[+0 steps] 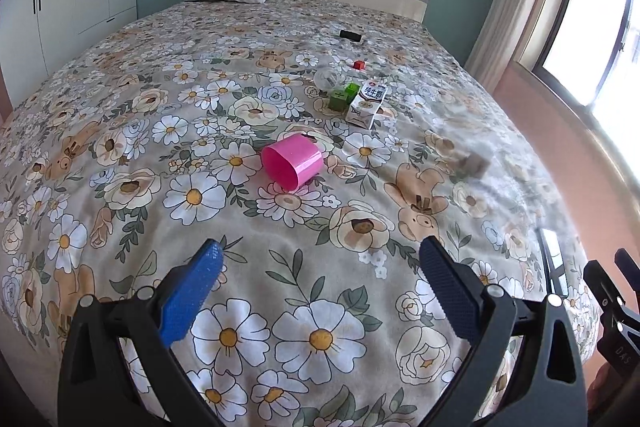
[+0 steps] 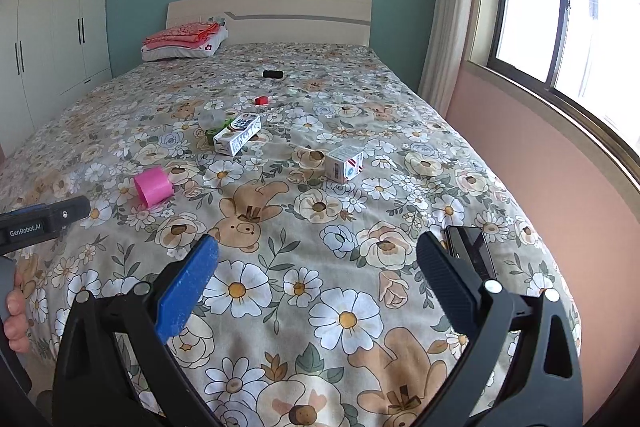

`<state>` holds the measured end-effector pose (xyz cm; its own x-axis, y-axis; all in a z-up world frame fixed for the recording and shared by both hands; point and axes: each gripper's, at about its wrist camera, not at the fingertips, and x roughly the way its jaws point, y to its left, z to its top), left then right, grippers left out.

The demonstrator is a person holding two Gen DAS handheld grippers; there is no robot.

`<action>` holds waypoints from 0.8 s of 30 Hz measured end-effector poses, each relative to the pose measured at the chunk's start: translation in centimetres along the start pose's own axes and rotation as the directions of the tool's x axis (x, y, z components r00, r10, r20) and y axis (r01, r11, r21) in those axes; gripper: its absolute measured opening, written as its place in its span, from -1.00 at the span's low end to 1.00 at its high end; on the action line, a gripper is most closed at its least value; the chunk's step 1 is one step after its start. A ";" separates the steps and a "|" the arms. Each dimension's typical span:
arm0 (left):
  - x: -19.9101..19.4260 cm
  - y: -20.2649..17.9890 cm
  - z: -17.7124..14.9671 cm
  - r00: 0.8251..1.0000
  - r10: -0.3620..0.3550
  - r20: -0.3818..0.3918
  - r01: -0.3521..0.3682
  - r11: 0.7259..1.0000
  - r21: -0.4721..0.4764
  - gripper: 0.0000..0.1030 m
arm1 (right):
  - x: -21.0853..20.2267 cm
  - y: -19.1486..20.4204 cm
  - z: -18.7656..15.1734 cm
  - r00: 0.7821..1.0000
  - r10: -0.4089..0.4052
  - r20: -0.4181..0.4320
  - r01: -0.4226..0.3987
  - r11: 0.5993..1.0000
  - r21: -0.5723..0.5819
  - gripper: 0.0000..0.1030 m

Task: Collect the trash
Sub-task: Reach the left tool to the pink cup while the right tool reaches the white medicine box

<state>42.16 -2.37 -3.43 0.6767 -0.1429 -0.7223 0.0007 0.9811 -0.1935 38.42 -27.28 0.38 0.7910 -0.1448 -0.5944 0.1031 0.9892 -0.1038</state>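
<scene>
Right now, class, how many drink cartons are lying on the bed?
2. One milk carton lies mid-bed beside the green blocks; a smaller carton lies nearer the window side, apart from it. None looks hidden, though folds could conceal something small.

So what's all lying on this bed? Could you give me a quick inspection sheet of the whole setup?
Surface: bed with a floral cover.
Job's things: milk carton and small carton lying down; pink cup on its side.
Clutter: green blocks, red cube, black object, phone, folded bedding.
Grippers: left gripper and right gripper open, empty.
Cables: nothing seen.
Surroundings: wardrobe, window.
</scene>
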 end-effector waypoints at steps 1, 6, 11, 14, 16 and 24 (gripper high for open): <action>1.2 0.1 0.4 1.000 -0.017 -0.010 0.017 1.000 -0.006 0.93 | 1.0 -0.2 0.3 1.000 -0.012 -0.002 0.012 1.000 -0.002 0.87; 6.8 1.6 1.8 0.995 -0.100 -0.018 0.099 0.994 -0.050 0.93 | 6.4 -1.1 1.6 0.998 -0.052 -0.019 0.052 0.999 -0.007 0.87; 11.7 4.1 2.7 0.989 -0.145 -0.018 0.141 0.980 -0.138 0.93 | 10.7 -0.7 2.2 0.998 -0.065 -0.020 0.065 0.998 -0.012 0.87; 13.6 4.7 3.3 0.988 -0.154 -0.023 0.150 0.979 -0.139 0.92 | 13.4 -0.2 2.4 0.997 -0.064 -0.033 0.064 0.998 -0.015 0.87; 14.3 4.7 3.8 0.986 -0.165 -0.012 0.162 0.978 -0.132 0.87 | 15.1 0.1 2.7 0.997 -0.069 -0.039 0.069 0.997 -0.019 0.87; 17.8 4.0 5.4 0.979 -0.199 -0.035 0.195 0.977 -0.088 0.39 | 20.7 -0.6 4.8 0.991 -0.128 -0.046 0.128 0.992 0.003 0.87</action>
<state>58.19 -0.28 -13.41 0.6371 -0.3397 -0.6919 0.0678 0.9189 -0.3887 57.61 -30.75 -8.00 0.7431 -0.2706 -0.6120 0.2054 0.9627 -0.1763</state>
